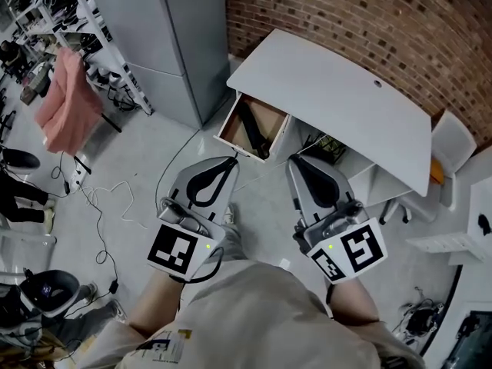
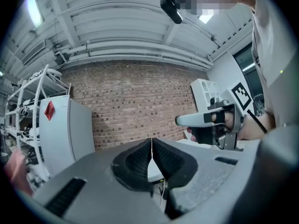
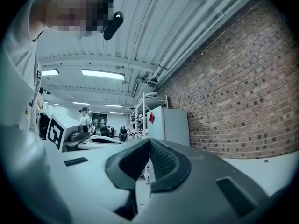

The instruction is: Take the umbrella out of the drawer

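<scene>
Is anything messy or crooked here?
Yes. The drawer under the white desk hangs open, and the black umbrella lies slantwise inside it. On the floor to the left, a loose white cable sprawls in loops. Nothing looks spilled or broken.

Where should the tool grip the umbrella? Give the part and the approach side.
Mid-length on the umbrella, from above through the open top of the drawer. It looks to lie flat and slanted across the drawer floor, walls around it, so likely only the top is free; set jaws across its length.
</scene>
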`<state>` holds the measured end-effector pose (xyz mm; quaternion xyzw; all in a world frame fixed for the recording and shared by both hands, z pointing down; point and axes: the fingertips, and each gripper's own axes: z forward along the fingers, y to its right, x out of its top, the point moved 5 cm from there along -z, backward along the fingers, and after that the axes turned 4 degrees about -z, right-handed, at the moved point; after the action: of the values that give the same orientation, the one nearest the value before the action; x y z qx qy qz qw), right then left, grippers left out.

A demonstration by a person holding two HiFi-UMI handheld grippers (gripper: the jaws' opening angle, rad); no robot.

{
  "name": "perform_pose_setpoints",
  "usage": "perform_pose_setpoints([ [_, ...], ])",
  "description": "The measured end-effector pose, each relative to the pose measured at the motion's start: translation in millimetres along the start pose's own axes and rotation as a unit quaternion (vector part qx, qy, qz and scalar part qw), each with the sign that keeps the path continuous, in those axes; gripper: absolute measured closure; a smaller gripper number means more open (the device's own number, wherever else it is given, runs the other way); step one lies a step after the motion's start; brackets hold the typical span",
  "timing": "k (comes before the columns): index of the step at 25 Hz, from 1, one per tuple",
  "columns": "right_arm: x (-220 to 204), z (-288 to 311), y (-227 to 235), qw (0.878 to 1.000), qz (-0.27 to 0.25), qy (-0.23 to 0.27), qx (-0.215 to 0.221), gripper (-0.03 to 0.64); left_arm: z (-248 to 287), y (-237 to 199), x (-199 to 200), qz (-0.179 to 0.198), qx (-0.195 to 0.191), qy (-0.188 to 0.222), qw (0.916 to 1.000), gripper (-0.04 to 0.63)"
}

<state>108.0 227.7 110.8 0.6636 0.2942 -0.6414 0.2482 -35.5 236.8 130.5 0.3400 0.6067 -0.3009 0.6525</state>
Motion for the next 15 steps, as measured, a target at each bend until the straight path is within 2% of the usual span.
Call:
perform_pose_setpoints([
  [4, -5.0, 42.9, 18.0, 1.0, 0.0, -0.012, -0.006, 0.609, 29.6, -34.6, -3.5, 0.007, -0.01, -0.002, 0.9999, 0.581],
  [15, -7.9, 154.3, 60.5, 0.998, -0.006, -0.047, -0.048, 0.609, 93.4, -146.4, -13.2, -0.023, -0.048, -0.014, 0.9985, 0.581],
])
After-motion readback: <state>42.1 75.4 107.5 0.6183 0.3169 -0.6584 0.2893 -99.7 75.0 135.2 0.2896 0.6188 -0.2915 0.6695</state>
